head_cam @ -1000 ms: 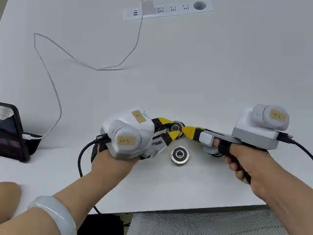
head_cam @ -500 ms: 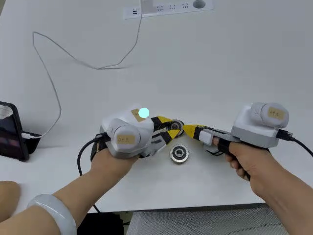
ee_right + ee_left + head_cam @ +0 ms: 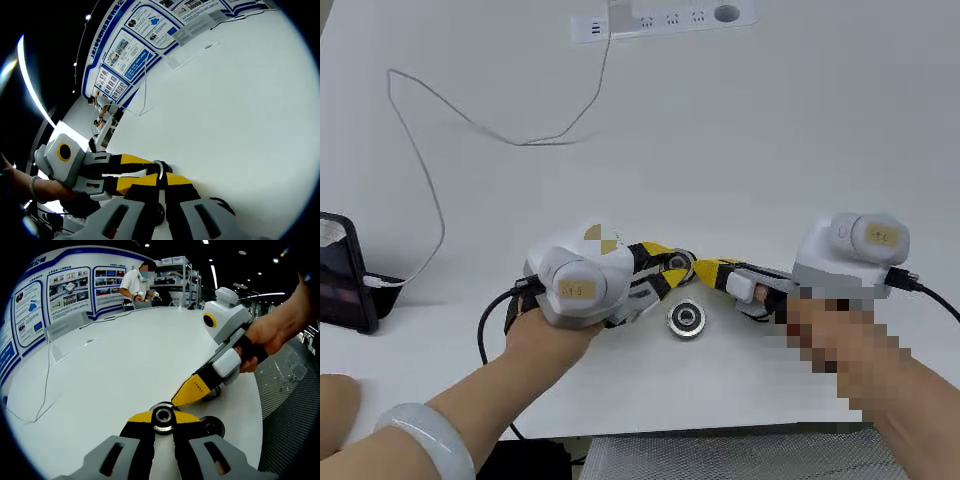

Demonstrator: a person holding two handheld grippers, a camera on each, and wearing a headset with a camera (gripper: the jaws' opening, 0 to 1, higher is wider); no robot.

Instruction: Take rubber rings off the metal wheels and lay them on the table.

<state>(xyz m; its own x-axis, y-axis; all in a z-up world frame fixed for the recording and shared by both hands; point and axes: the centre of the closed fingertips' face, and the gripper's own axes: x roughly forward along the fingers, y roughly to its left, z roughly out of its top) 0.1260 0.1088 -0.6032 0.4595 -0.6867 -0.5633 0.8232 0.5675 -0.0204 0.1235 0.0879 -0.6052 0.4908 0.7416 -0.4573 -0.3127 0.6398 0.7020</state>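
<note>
Two grippers, left gripper [image 3: 162, 418] and right gripper [image 3: 708, 268]; two wheels, near wheel [image 3: 687, 318] at far wheel's [image 3: 679, 263] 6 o'clock; one power strip [image 3: 665, 18]; one phone [image 3: 340, 272].

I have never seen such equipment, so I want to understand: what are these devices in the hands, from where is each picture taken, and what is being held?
A person holds a two-jaw gripper in each hand. The head view comes from a headset camera; each round picture comes from a camera riding on one gripper. The left gripper is shut on a metal wheel. The right gripper has its jaws closed at that wheel's rim. A second wheel lies on the white table.
</note>
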